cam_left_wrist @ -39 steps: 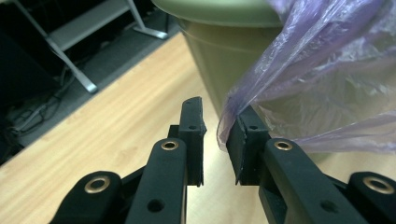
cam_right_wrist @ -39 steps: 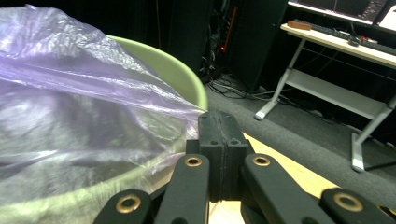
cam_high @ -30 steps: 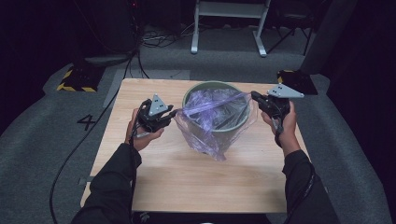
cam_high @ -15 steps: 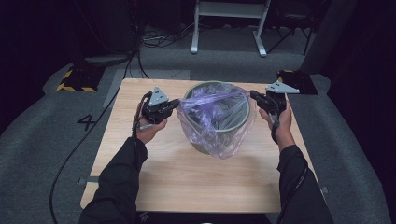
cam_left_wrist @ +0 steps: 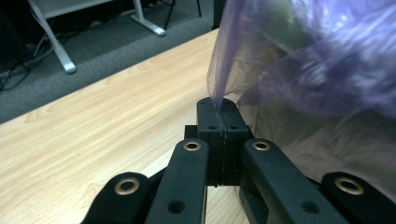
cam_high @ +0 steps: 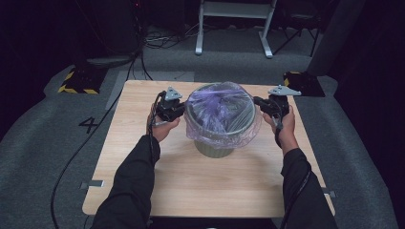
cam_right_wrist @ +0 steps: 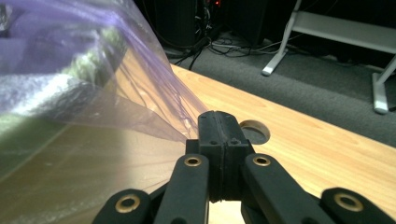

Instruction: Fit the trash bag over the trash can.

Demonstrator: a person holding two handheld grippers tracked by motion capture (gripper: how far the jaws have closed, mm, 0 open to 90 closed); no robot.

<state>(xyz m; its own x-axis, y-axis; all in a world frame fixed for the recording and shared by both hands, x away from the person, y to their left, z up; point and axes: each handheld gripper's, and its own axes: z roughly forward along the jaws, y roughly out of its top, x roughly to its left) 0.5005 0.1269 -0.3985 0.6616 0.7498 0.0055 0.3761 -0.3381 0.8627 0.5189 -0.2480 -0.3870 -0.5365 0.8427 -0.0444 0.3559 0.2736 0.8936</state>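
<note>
1. We see a grey-green bin (cam_high: 217, 136) standing near the middle of the wooden table (cam_high: 191, 186), with a purple plastic bag (cam_high: 219, 107) draped over its mouth and down its sides.
2. Our left gripper (cam_high: 177, 109) sits just left of the bin, its jaws having just closed, pinching the bag's edge.
3. Our right gripper (cam_high: 260, 101) sits just right of the bin, jaws pressed together on the film, which stretches taut.

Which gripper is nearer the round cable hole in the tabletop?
Right. The right gripper sits just before the hole, pinching the purple bag; the left gripper is across the bin.
</note>
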